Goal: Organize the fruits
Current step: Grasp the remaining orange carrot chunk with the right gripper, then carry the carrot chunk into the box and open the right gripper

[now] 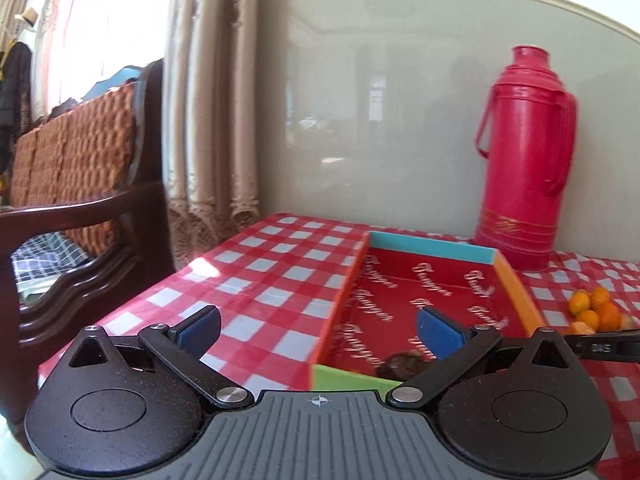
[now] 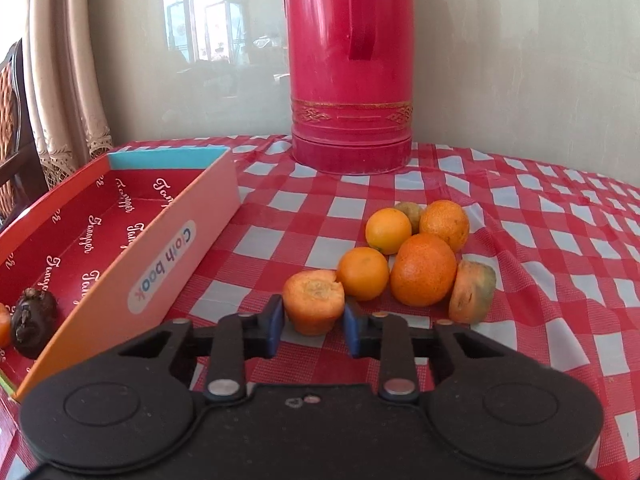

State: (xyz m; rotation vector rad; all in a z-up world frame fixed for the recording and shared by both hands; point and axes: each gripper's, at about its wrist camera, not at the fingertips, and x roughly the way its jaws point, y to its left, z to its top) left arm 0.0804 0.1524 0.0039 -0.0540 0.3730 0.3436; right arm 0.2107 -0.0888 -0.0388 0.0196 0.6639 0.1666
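A shallow red cardboard box (image 2: 172,252) lies on the checked tablecloth, with a dark wrinkled fruit (image 2: 32,320) and part of an orange fruit (image 2: 3,324) at its near end. To its right lies a cluster of several oranges (image 2: 422,276), one half mouldy (image 2: 472,292). My right gripper (image 2: 314,320) is shut on a small cut-topped orange fruit (image 2: 314,300) at the near left of the cluster, a blue pad against each side. My left gripper (image 1: 318,330) stands wide open and empty above the box's (image 1: 344,304) near left wall. The dark fruit (image 1: 400,362) lies just beyond its right pad.
A tall red thermos (image 2: 348,80) stands at the back against the wall, behind the oranges and right of the box. A dark wooden chair (image 1: 80,200) with a woven cushion sits beside the table's left edge, curtains behind it. The oranges (image 1: 596,308) show at the left wrist view's right.
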